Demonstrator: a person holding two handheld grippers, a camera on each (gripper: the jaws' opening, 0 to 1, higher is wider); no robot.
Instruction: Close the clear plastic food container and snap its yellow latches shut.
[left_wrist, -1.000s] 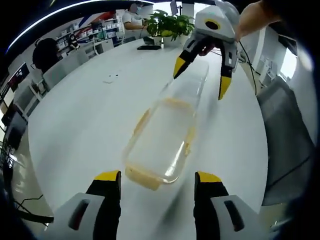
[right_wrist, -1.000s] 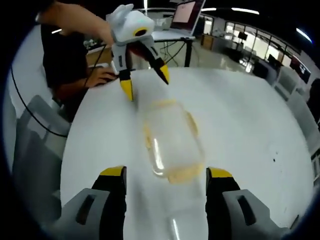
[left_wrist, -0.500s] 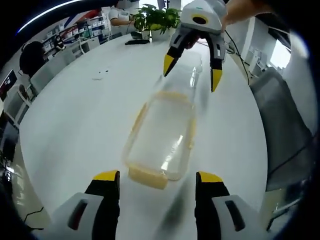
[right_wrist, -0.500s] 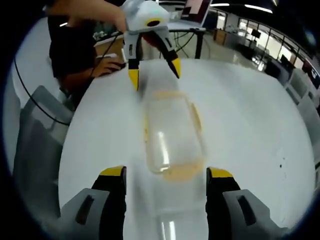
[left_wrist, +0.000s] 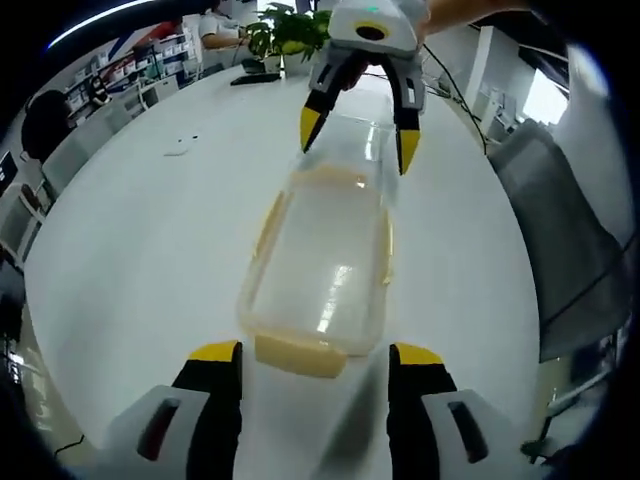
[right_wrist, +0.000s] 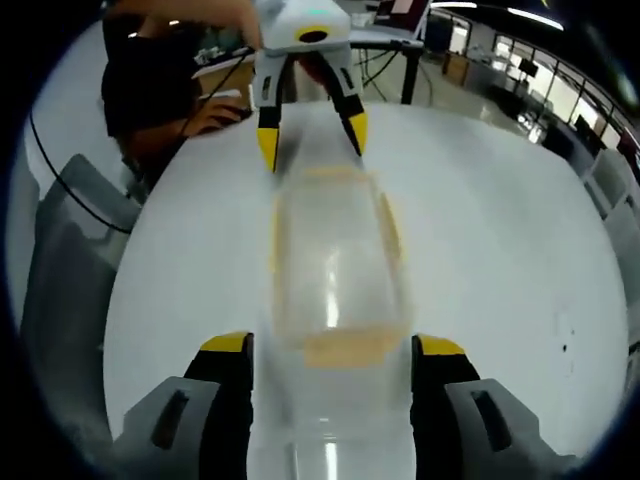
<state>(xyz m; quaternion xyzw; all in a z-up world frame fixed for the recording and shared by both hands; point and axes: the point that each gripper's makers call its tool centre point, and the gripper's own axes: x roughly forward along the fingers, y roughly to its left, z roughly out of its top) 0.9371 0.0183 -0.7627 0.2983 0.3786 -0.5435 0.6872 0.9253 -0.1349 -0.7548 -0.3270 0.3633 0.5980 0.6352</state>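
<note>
A long clear plastic container (left_wrist: 322, 262) with yellow side latches lies on the white round table (left_wrist: 150, 230). A yellow end latch (left_wrist: 300, 356) sits between the tips of my left gripper (left_wrist: 315, 354), which is open. At the far end my right gripper (left_wrist: 357, 140) stands open, its jaws astride a clear lid part (left_wrist: 365, 140). In the right gripper view the same container (right_wrist: 335, 265) runs away from my right gripper (right_wrist: 332, 347), with a yellow latch (right_wrist: 350, 347) at the near end and clear plastic (right_wrist: 330, 445) between the jaws. My left gripper (right_wrist: 312, 140) is open at the far end.
A potted plant (left_wrist: 280, 25) and a dark flat item (left_wrist: 250, 78) sit at the table's far edge. A grey chair (left_wrist: 575, 250) stands to the right. A person's hand (right_wrist: 215, 115) rests on the table, with cables and another grey chair (right_wrist: 60, 270) nearby.
Both grippers have drawn closer to the container's two ends and lined up with its long axis. The container lies where it was. Both grippers remain open.
</note>
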